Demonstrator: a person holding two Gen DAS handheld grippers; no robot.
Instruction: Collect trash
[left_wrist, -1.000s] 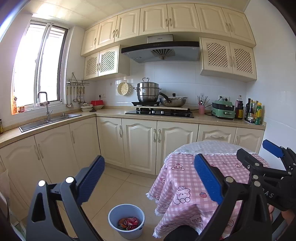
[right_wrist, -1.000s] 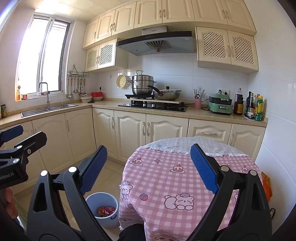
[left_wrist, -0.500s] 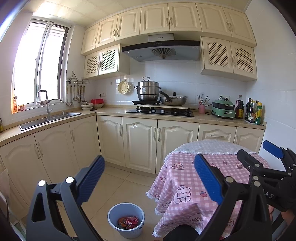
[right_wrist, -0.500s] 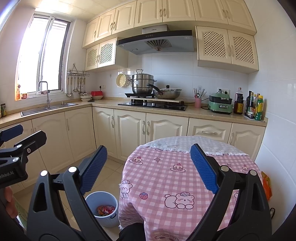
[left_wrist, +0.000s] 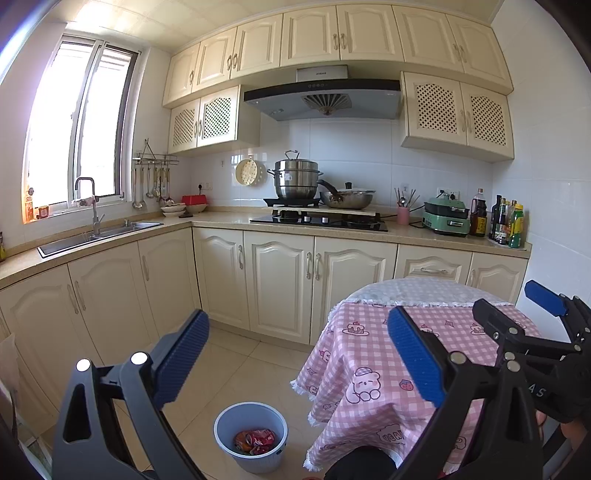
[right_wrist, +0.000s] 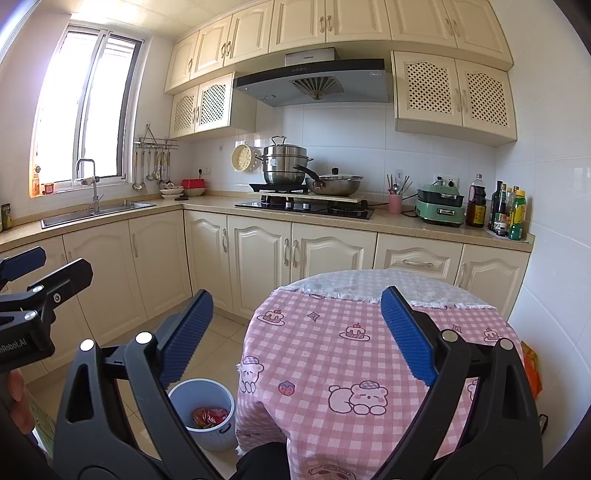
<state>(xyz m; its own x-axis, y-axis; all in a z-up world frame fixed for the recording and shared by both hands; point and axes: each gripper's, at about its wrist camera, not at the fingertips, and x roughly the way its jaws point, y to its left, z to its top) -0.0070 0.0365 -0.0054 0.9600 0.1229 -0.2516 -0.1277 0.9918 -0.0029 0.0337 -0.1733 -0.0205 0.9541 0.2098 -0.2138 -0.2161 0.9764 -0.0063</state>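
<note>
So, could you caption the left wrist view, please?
Open left gripper above a blue bin holding wrappers, beside the pink-clothed table.

bin (left_wrist: 251, 435) on floor, just left of table (right_wrist: 369, 350), wrappers (left_wrist: 255, 441) inside | counter (left_wrist: 406, 232) behind table; hob (left_wrist: 317, 221) on counter, steamer pot (left_wrist: 296, 179) and pan (left_wrist: 347, 199) on hob | cooker (left_wrist: 445, 216) and bottles (left_wrist: 506, 225) right of hob | sink (left_wrist: 99, 234) far left, under window (left_wrist: 74, 129)
</note>
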